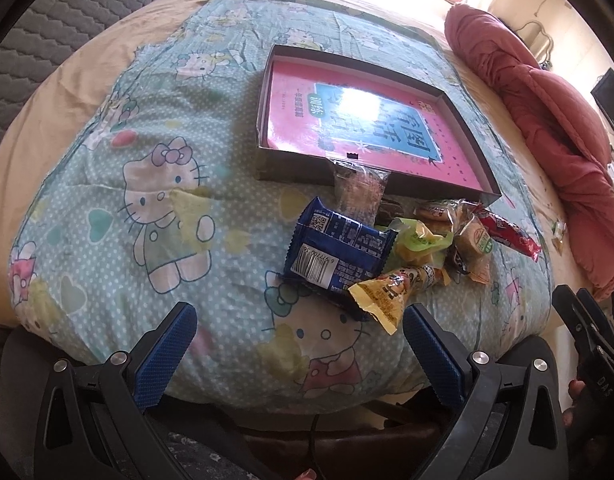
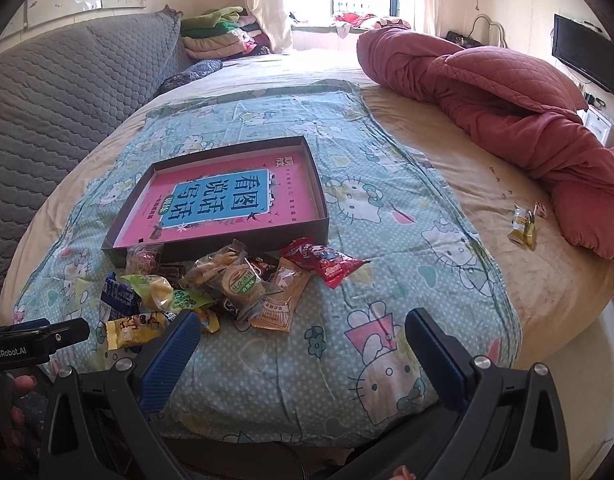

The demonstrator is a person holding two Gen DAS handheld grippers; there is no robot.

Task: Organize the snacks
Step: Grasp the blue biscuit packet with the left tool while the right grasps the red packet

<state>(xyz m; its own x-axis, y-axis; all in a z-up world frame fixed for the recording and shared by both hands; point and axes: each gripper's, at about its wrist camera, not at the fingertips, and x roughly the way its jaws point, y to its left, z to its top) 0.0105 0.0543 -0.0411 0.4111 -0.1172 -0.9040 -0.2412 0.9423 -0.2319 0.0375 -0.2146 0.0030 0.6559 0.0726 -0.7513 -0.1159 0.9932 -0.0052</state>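
Leftmost, a grey quilted headboard (image 2: 67, 92) borders the bed. Both grippers hover at the near edge of the cartoon-print blanket (image 2: 387, 208), left gripper (image 1: 301, 344) and right gripper (image 2: 303, 348) each spread wide, holding nothing. Snack packets (image 2: 227, 284) lie heaped against the near wall of a shallow box (image 2: 319, 192). Further right, a red quilt (image 2: 507, 112) is bunched by stray candies (image 2: 523, 226).

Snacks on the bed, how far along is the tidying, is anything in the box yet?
Nothing looks done yet: the shallow box holds only its pink printed sheet, no snacks. In hand: nothing, since the left gripper and right gripper are both open and empty. Left to do: the whole snack pile in front of the box, plus a few stray wrapped pieces near the red quilt.
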